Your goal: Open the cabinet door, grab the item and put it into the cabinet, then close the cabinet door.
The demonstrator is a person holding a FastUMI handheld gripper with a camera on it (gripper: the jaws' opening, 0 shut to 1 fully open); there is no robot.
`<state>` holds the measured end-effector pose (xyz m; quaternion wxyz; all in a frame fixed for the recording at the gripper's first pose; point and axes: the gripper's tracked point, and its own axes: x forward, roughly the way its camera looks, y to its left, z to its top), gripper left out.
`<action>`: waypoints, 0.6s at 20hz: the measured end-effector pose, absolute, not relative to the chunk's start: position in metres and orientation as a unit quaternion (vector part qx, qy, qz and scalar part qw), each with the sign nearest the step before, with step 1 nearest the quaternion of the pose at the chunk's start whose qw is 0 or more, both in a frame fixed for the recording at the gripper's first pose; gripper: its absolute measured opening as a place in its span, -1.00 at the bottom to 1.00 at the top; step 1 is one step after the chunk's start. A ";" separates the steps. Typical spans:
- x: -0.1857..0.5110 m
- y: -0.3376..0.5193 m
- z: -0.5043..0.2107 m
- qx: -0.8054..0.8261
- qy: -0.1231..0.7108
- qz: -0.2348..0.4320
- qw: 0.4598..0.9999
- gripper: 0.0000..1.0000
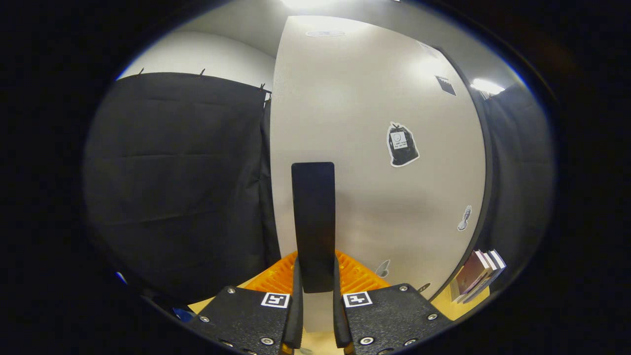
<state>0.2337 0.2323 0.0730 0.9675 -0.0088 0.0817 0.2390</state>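
Two fingers of the gripper (315, 305) are pinched on the black bar handle (313, 222) of the cabinet door (374, 148), one pressing on each side of its lower end. The handle stands upright on the pale door, close to the door's left edge, with the black booth curtain (177, 182) beyond that edge. Rigid and smooth, the handle looks as if it could slide in the grip if pulled at an angle; a hold lower down, squarely across its width, seems safest. The door itself is likely a stiff, fairly light panel that swings on hinges. An orange ribbed rack (357, 276) sits behind the handle at table level, and several books (475, 278) stand beyond the door's right edge.
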 end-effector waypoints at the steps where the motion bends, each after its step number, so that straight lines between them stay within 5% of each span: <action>1: 0.232 0.231 0.072 -0.009 0.082 0.239 0.967 -0.49; 12: 0.219 0.210 0.071 -0.002 0.073 0.229 0.971 -0.49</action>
